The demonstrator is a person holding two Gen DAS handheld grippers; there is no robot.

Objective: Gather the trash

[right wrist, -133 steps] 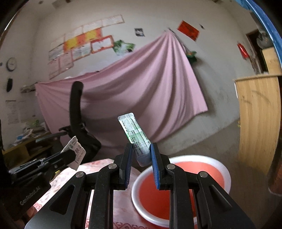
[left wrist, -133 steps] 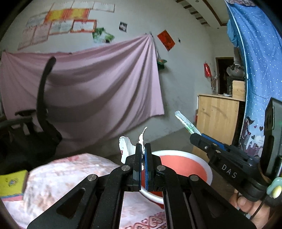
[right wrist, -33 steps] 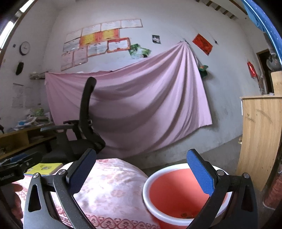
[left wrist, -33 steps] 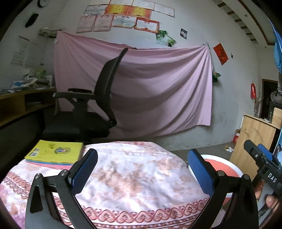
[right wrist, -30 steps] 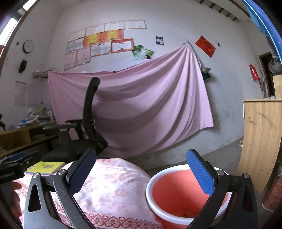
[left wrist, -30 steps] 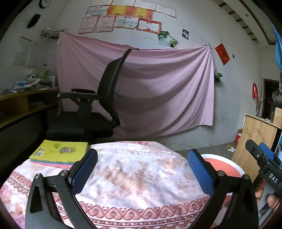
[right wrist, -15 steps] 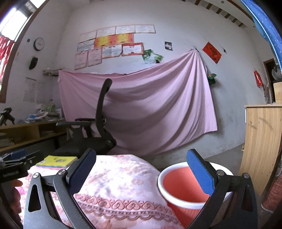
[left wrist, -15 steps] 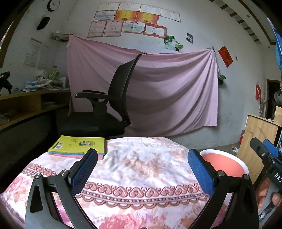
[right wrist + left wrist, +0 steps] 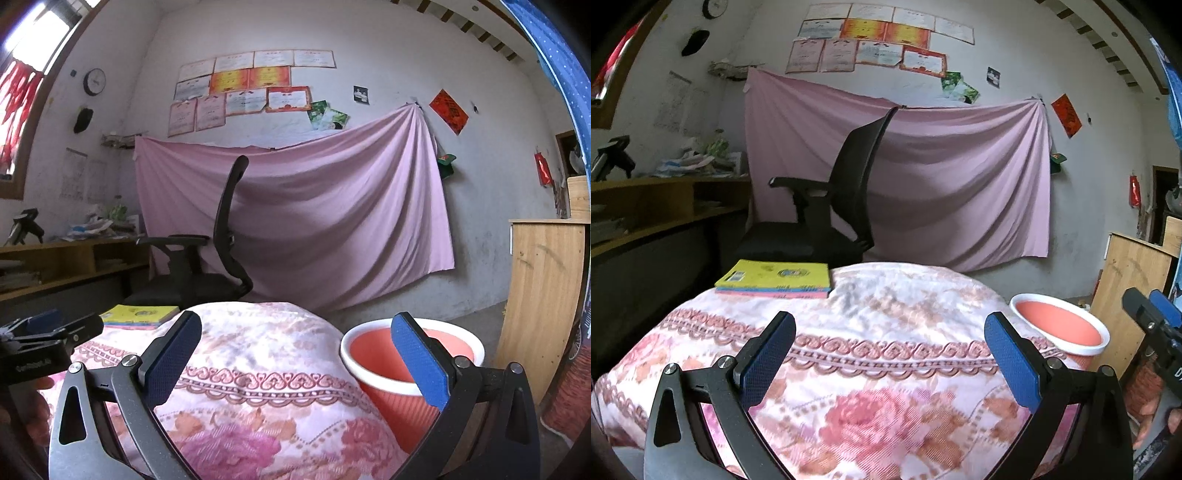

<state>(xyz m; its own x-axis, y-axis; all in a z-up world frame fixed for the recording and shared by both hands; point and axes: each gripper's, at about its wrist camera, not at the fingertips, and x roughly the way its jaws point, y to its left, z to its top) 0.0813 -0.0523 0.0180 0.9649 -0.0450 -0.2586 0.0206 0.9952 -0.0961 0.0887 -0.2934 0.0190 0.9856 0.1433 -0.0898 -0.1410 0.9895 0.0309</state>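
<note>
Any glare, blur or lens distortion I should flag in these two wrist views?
Left wrist view: strong fisheye bending at the edges, black corners, floral cloth near the lens slightly soft; no glare. Right wrist view: same distortion, window blown out top left, red bin sharp beside the open right gripper.

A round table under a pink floral cloth (image 9: 886, 354) carries a yellow book stack (image 9: 775, 278) beyond the left finger.
</note>
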